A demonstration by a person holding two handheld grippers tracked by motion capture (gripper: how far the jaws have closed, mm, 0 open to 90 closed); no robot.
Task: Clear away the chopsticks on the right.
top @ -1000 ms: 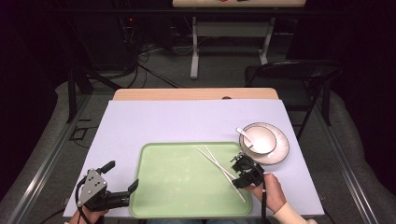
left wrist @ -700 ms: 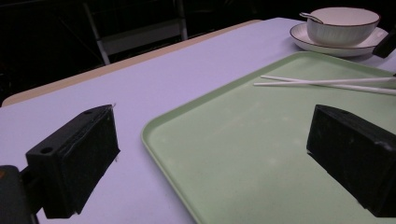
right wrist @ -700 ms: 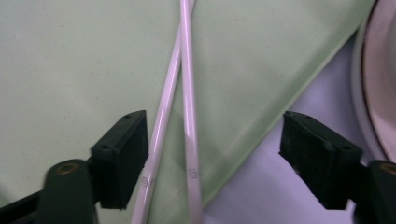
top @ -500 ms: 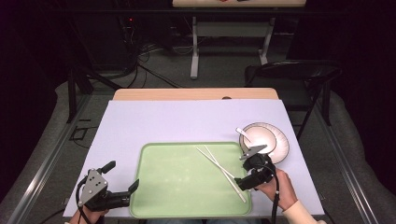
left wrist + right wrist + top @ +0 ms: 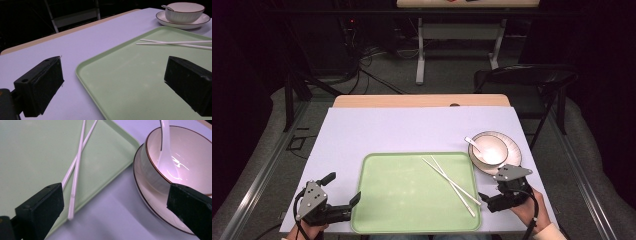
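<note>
The right gripper (image 5: 504,192) sits at the desk's near right corner with its jaws wide and empty. In the right gripper view, the gap between the jaws spans the near ends of the chopsticks (image 5: 76,167) on one side and the bowl (image 5: 185,157) on the other. The chopsticks lie crossed on the tray (image 5: 412,220), long axes running from the tray's middle toward its near right corner, one tip overhanging the rim just ahead of the jaws. The bowl stands on a saucer (image 5: 512,160) just beyond the tray's right edge, with a spoon (image 5: 166,150) inside. The left gripper (image 5: 339,197) rests at the tray's near left corner, jaws wide and empty, well apart from the chopsticks. Judgement: the right gripper is nearer to both; a grasp must close across the chopsticks' long axis.
</note>
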